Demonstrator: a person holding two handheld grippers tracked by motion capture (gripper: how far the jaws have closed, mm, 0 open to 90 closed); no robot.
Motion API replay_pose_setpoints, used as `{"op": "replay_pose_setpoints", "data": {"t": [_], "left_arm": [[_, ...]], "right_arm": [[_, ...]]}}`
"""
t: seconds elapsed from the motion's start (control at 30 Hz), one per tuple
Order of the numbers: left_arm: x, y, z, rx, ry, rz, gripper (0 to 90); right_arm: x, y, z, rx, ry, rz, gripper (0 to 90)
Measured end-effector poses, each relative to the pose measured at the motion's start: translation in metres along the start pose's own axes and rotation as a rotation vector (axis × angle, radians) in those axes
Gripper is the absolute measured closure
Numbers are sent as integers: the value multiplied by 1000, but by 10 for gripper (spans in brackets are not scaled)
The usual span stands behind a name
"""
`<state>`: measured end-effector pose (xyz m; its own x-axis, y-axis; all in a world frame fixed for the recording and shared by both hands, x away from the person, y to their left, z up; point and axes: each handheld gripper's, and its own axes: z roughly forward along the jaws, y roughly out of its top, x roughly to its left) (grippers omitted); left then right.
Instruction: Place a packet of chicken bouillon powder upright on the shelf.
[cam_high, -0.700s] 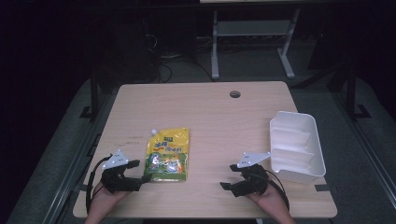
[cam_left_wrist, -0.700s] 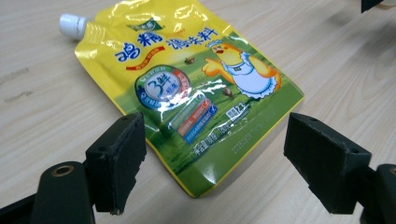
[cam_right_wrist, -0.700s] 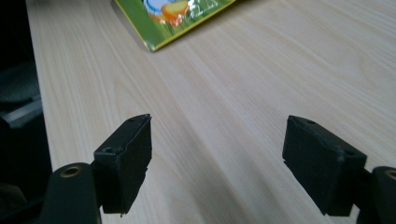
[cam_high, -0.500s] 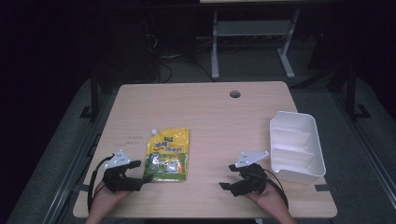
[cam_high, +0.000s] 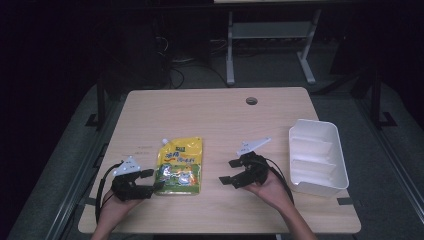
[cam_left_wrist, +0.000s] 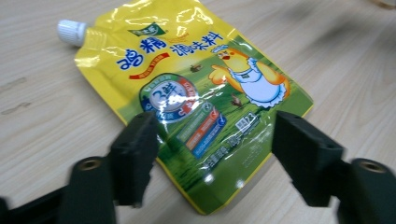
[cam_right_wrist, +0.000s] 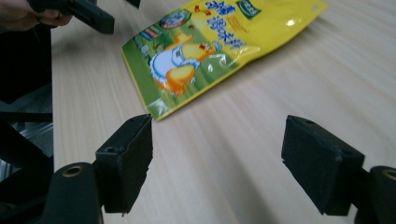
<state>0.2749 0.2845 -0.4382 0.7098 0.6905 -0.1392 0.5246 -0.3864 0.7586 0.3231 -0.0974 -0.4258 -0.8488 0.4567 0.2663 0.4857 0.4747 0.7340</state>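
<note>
Black-jawed, the left tool (cam_high: 152, 181) sits wide open with its jaws straddling the bottom edge of the yellow pouch (cam_high: 181, 164), gripping nothing, the pouch lying flat on the wooden desk (cam_high: 225, 120), while further right the right tool (cam_high: 229, 171) hovers open and empty beside the white tray (cam_high: 317, 156).

The right gripper (cam_high: 231, 171) now sits farther left and a little farther from the near edge than before, closer to the yellow pouch (cam_high: 180, 165), its jaws apart over bare wood.
</note>
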Motion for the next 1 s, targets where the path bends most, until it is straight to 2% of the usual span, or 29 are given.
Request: {"op": "replay_pose_setpoints", "data": {"t": [0.27, 0.33, 0.47, 0.53, 0.57, 0.6, 0.7, 0.83, 0.87, 1.0], "left_arm": [[1, 6, 7, 37, -9, 12, 464], [4, 11, 9, 60, -19, 4, 487], [7, 22, 11, 75, -9, 20, 542], [7, 24, 10, 72, -8, 22, 580], [8, 27, 10, 73, 1, 21, 598], [8, 28, 11, 78, -2, 14, 599], [10, 26, 12, 79, -15, 15, 619], [13, 22, 13, 87, -7, 11, 666], [13, 22, 13, 89, -7, 11, 713], [14, 20, 12, 68, -40, 2, 792]], "right_arm": [[-14, 37, 15, 32, 35, -12, 243], [-17, 46, 19, 39, 62, -4, 230], [-23, 67, 27, 64, 75, -8, 229], [-24, 73, 29, 68, 74, -15, 229], [-25, 84, 32, 79, 76, -24, 229], [-26, 87, 33, 80, 74, -31, 229], [-28, 99, 37, 89, 68, -48, 237], [-31, 108, 43, 98, 58, -53, 238], [-34, 114, 48, 110, 42, -57, 238], [-42, 121, 59, 143, 20, -64, 238]]}}
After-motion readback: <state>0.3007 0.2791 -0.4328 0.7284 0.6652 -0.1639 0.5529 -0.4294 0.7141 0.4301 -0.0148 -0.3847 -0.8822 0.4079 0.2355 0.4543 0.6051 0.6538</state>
